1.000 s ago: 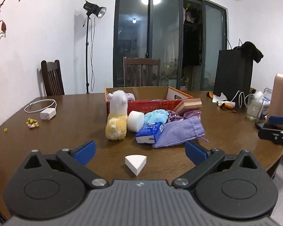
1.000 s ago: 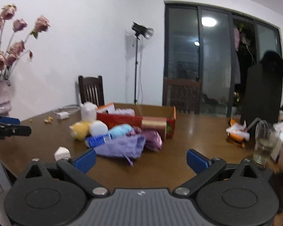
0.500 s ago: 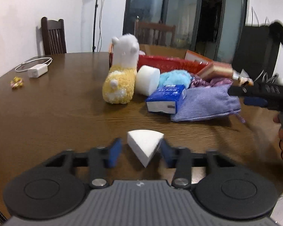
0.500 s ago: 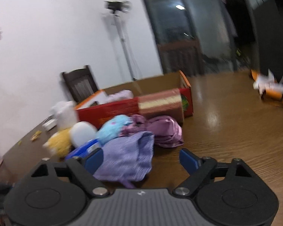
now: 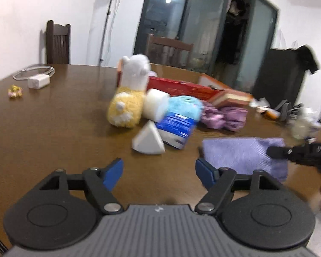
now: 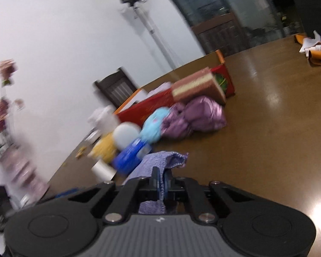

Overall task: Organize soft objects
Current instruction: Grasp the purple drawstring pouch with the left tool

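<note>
Right gripper (image 6: 163, 184) pinches the lavender cloth (image 6: 160, 162); left gripper (image 5: 159, 171) gapes wide, empty, near the white foam wedge (image 5: 148, 139).

Soft things and others on the table (image 5: 53, 128), counted

I count one alpaca plush (image 5: 129, 98), two white foam pieces, a cylinder (image 5: 155, 107) and a wedge (image 5: 148, 142), one blue plush (image 5: 185, 106), one tissue pack (image 5: 176, 130), two purple pouches (image 5: 223, 115), one lavender cloth (image 5: 241, 156), one cake-shaped sponge (image 6: 193, 85), one red box (image 5: 182, 87), two chairs (image 5: 57, 42).

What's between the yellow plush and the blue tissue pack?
In the left wrist view, a white foam cylinder sits between the yellow plush and the blue tissue pack.
</note>
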{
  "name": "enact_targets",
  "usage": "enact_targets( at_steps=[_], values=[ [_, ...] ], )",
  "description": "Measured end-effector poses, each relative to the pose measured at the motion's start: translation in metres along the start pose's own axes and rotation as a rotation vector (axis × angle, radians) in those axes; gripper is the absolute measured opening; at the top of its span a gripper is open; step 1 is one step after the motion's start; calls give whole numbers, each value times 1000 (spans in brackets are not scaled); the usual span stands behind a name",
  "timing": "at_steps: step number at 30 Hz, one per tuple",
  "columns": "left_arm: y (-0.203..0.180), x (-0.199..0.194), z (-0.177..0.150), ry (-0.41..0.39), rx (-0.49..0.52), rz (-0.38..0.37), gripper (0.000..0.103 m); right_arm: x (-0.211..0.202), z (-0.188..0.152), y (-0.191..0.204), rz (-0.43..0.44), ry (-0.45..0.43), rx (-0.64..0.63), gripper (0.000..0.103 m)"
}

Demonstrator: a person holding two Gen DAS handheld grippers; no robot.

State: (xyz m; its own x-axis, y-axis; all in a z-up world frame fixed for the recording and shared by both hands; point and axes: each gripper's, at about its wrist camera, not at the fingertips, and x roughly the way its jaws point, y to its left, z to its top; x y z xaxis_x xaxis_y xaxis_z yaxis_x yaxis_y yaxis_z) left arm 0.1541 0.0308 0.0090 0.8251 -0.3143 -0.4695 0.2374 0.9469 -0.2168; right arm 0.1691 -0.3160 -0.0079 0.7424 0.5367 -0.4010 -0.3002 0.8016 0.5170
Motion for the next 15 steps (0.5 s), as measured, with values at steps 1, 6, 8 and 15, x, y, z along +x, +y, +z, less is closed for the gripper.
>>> enact_targets(
  at_steps=[1,6,8,15],
  values=[
    [-2,-6,-3,6,-18,-47,79,-9,-3,1,14,13,-19,4],
    [-36,8,-6,40,-46,-178,79,-18,-11,0,-100,-15,-88,8],
    [-50,20,-3,-21,-28,-140,81,-12,-13,3,-100,-16,-115,12],
    [-70,69,15,54,-31,-122,80,0,-12,6,-194,-30,-189,16]
  ],
)
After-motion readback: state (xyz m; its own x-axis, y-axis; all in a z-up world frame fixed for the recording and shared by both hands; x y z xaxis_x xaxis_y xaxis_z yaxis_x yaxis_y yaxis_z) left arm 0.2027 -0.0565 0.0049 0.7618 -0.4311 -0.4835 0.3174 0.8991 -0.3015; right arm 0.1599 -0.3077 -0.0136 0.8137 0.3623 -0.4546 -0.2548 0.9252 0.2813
